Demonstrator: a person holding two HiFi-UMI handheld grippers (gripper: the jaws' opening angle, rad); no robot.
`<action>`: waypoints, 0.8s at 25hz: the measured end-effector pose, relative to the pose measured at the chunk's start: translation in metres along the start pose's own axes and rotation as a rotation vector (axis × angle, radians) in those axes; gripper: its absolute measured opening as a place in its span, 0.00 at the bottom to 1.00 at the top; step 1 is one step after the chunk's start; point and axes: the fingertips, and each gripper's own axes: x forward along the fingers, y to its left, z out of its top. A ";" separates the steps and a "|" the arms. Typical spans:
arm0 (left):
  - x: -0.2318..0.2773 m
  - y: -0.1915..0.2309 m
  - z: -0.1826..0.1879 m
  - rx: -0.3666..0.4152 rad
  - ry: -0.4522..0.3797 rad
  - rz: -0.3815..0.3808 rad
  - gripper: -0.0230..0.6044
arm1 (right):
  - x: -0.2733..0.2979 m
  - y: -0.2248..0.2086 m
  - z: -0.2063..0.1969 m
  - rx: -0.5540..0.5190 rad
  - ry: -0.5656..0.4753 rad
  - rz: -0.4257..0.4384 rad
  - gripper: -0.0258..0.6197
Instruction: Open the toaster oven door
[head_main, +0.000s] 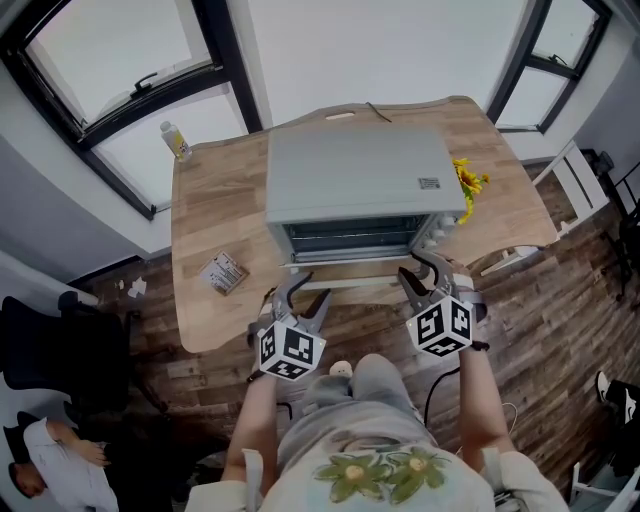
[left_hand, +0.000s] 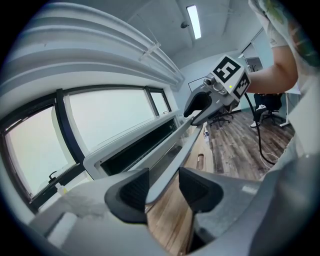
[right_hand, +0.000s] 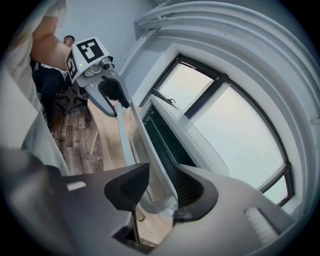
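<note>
Our left gripper and right gripper each straddled the door handle of the toaster oven, jaws wide and unclamped; the bar ran crosswise, 1 end between each pair.

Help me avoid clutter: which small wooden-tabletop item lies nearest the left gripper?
The flat printed packet; the clear plastic bottle and yellow flowers sit farther.
</note>
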 end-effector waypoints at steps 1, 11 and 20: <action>-0.001 -0.002 -0.001 0.002 0.002 -0.001 0.34 | 0.002 0.001 0.000 -0.006 0.003 0.004 0.27; -0.007 -0.023 -0.014 0.010 0.029 -0.025 0.33 | 0.013 0.023 -0.008 -0.036 0.041 0.065 0.20; -0.010 -0.042 -0.027 0.015 0.049 -0.034 0.33 | 0.010 0.044 -0.019 -0.024 0.042 0.103 0.18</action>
